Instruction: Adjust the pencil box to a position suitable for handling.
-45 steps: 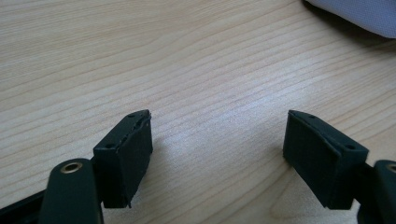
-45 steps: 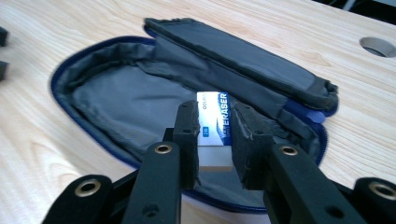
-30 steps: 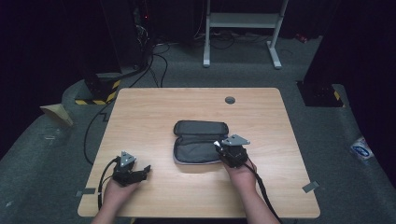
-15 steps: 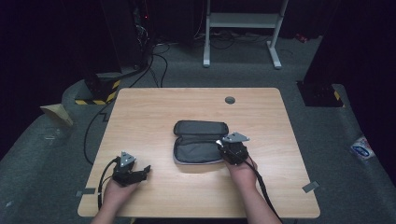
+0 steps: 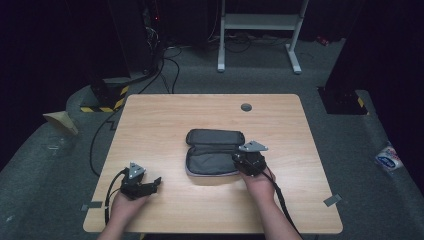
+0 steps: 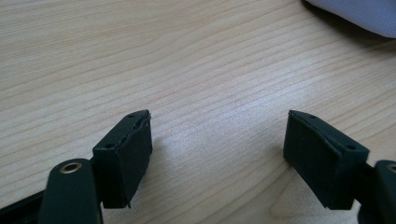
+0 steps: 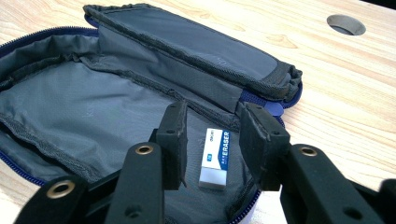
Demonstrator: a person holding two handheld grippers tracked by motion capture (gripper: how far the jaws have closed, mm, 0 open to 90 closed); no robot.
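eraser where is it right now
In the right gripper view the eraser lies inside the open pencil case, at its right end, between the open jaws of the right tool; the case sits mid-table.

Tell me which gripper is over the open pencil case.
The right gripper: its jaws straddle the eraser inside the pencil case. The left gripper is over bare table.

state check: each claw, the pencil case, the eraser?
left claw: open, empty, over bare table
right claw: open, jaws either side of the eraser, not clamped
pencil case: unzipped, lying open flat
eraser: lying inside the case, near its end
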